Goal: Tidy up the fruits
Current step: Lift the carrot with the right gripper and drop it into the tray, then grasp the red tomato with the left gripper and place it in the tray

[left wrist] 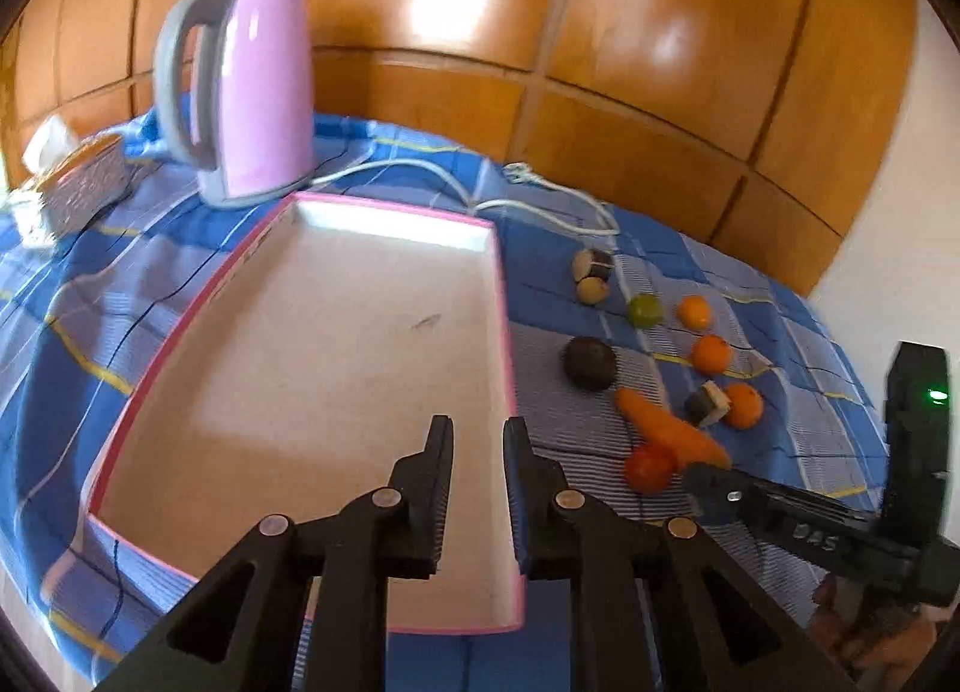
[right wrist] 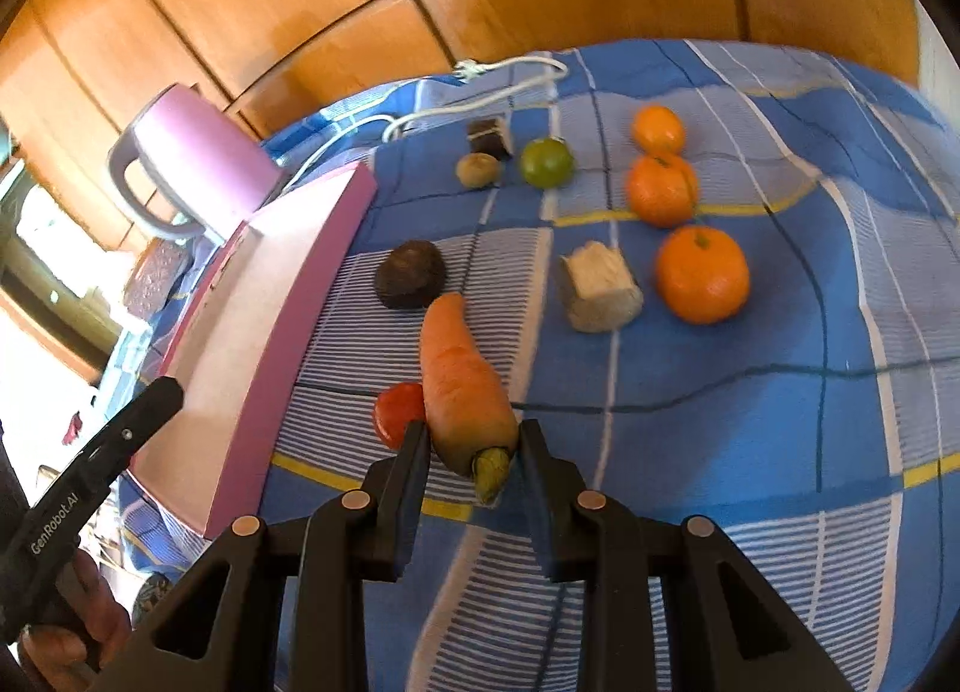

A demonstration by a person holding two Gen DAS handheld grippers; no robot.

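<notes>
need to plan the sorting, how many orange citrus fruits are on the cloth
3, in a row right of the tray: the far orange beside the green fruit, the middle orange just nearer, and the near orange beside the pale chunk. None looks hidden.

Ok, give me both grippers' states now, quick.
Left gripper: open a little, holding nothing, above the pink tray.
Right gripper: closed on the carrot at its stem end.
</notes>
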